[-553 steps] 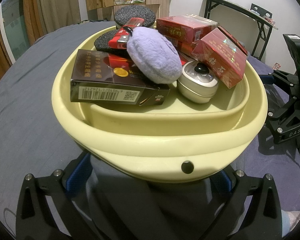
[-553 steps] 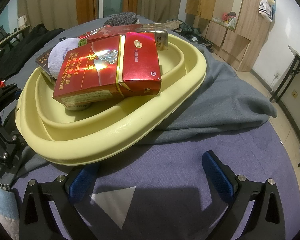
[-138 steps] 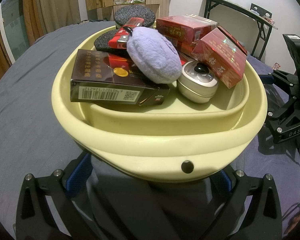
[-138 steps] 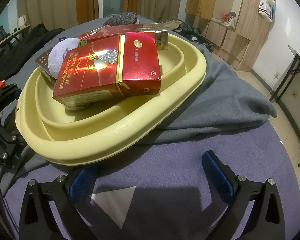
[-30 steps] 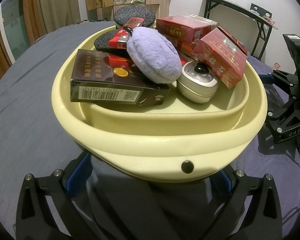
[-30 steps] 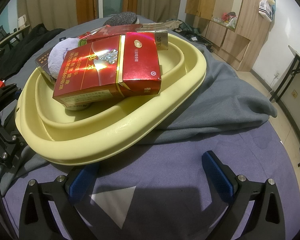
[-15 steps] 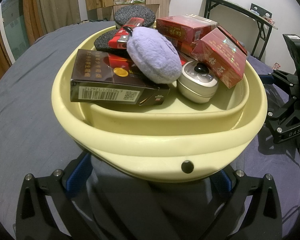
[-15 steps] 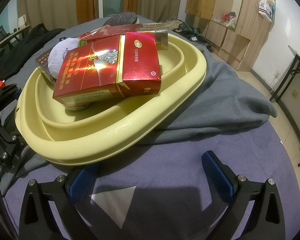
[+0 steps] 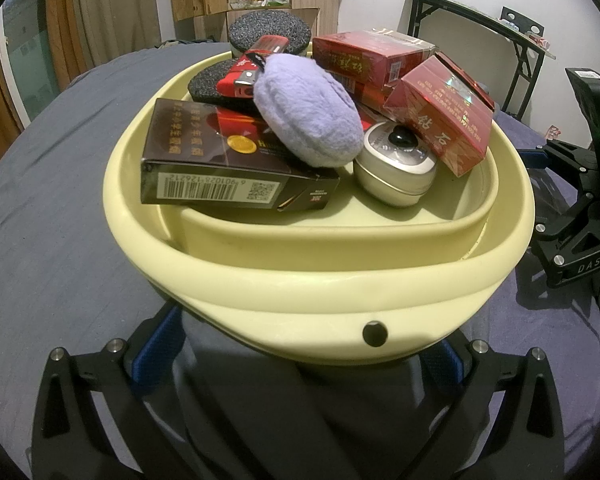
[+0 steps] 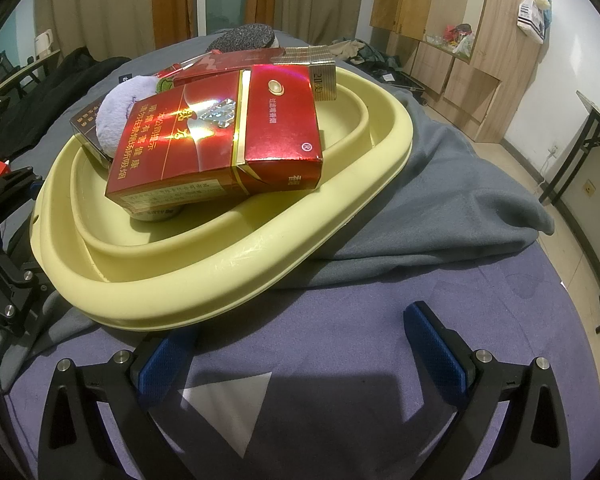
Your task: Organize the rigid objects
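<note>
A pale yellow basin (image 9: 320,288) occupies the centre of the left wrist view and the left-centre of the right wrist view, resting on a grey blanket (image 10: 452,200) that overlies a purple sheet (image 10: 340,340). The basin holds a pile of objects. A dark brown carton (image 9: 220,168) with a barcode on its near side lies at the left of the pile. A lilac plush pad (image 9: 308,108) rests partly on top of that carton. A small round silver tin (image 9: 396,164) with a black knob sits just right of the pad, on the basin floor. A red carton (image 9: 444,116) leans tilted above the tin at the right of the frame; in the right wrist view it fills the centre of the basin (image 10: 220,140). A second red carton (image 9: 372,56) lies behind it. A red lighter (image 9: 256,68) lies on a dark grey textured disc (image 9: 212,82) at the back of the pile, and another such disc (image 9: 270,34) stands beyond the far rim. The left gripper (image 9: 300,364) sits at the bottom of its frame with its blue-padded fingers (image 9: 156,348) spread wide on either side of the basin's near rim, holding nothing. The right gripper (image 10: 300,356) is likewise spread wide over the purple sheet, just short of the basin rim, holding nothing.
</note>
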